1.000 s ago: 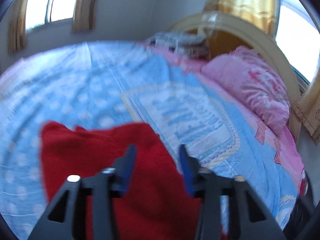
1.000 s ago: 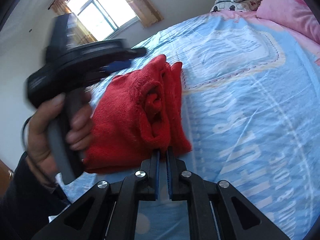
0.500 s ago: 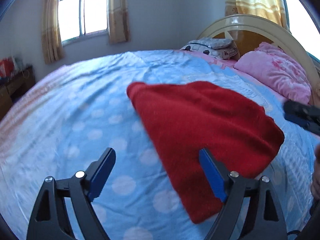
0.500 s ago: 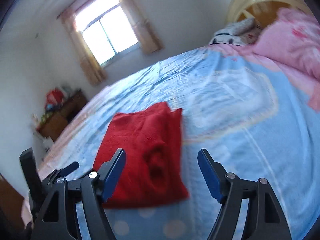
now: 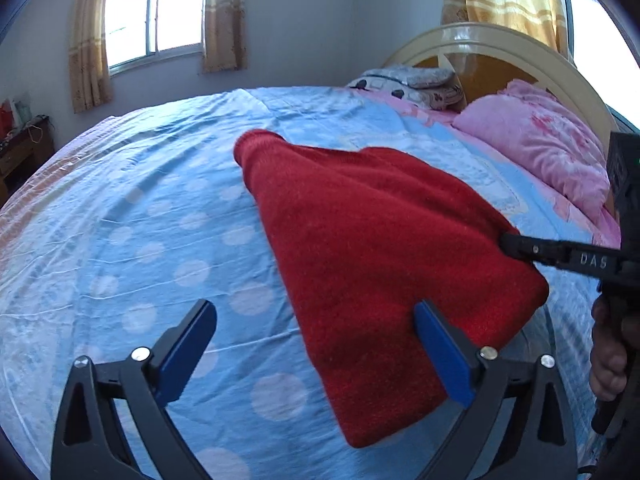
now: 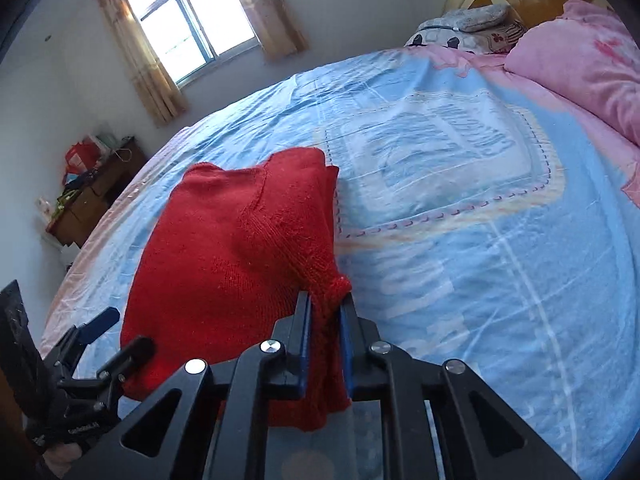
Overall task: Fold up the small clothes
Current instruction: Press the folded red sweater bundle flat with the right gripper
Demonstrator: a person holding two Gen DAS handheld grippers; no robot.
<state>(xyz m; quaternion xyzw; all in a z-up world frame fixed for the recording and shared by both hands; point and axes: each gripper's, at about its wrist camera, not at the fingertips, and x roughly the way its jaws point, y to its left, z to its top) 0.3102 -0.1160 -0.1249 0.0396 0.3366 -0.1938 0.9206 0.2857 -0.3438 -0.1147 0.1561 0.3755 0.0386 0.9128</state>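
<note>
Right wrist view: the right hand-held gripper [image 6: 325,334] pinches a bunched corner of the red sweater [image 6: 232,264], which lies folded on the blue bed sheet [image 6: 500,280]. The left hand-held gripper [image 5: 316,354] is spread wide, the sweater's near edge at its 2 o'clock. A pink pillow [image 5: 540,148] sits at 1 o'clock.

The bed [image 5: 120,240] was covered with a light blue sheet [image 6: 500,280] bearing white dots and a framed lettered panel. A folded red knitted garment [image 5: 360,248] lay on it. At the head lay a pink pillow [image 5: 540,148] and a grey patterned pillow [image 5: 404,78], against a cream headboard [image 5: 520,48].
</note>
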